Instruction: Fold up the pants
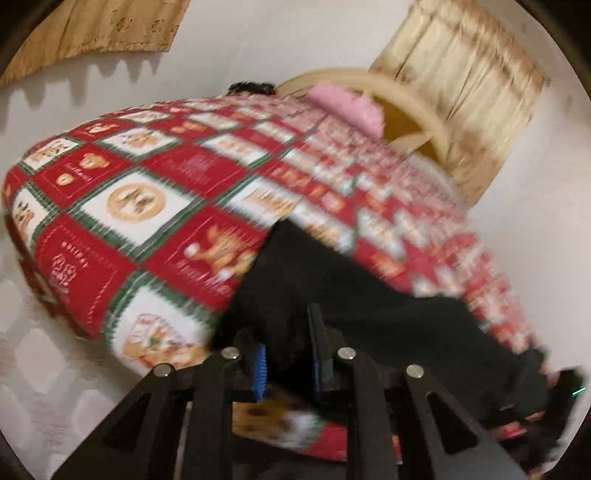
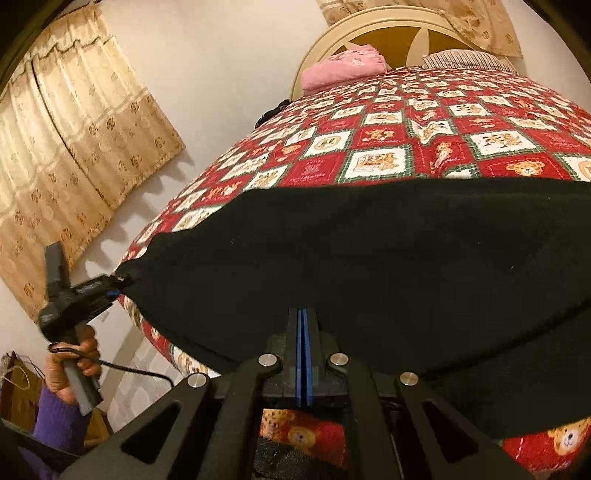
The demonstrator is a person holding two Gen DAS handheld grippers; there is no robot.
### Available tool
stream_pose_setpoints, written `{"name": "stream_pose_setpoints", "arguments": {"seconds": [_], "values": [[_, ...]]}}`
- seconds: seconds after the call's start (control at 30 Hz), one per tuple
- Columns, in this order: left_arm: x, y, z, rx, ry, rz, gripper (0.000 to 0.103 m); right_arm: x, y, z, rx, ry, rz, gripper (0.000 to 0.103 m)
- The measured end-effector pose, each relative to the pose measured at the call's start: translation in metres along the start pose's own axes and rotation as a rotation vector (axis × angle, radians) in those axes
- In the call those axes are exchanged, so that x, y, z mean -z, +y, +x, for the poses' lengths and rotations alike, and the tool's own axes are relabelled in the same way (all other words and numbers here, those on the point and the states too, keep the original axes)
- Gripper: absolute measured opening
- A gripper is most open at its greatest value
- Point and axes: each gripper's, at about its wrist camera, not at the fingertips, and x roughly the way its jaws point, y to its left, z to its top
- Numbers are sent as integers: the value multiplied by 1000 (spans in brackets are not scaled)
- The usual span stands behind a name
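Black pants (image 2: 351,266) lie spread across a bed with a red, white and green teddy-bear quilt (image 2: 388,147). My right gripper (image 2: 303,325) is shut on the near edge of the pants, its blue pads pressed together. My left gripper (image 2: 120,288) shows at the left of the right wrist view, shut on a corner of the pants at the bed's edge. In the blurred left wrist view, the left gripper (image 1: 288,354) has black pants fabric (image 1: 351,295) between its blue pads over the quilt (image 1: 147,206).
A pink folded cloth (image 2: 343,70) and a striped pillow (image 2: 465,59) lie by the cream headboard (image 2: 369,26). Beige curtains (image 2: 74,147) hang on the white wall at left. A dark small object (image 2: 271,110) sits at the bed's far left edge.
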Motion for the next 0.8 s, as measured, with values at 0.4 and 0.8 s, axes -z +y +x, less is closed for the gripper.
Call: {"name": "stream_pose_setpoints", "arguments": {"seconds": [0.4,0.8], "values": [[-19,2,-54,-319,-240,130,70,23,-62,-87,75,-62,232,2],[-25,-44,0,-131,-153,197,70,1,-99,-109,16,-182,419,89]]}}
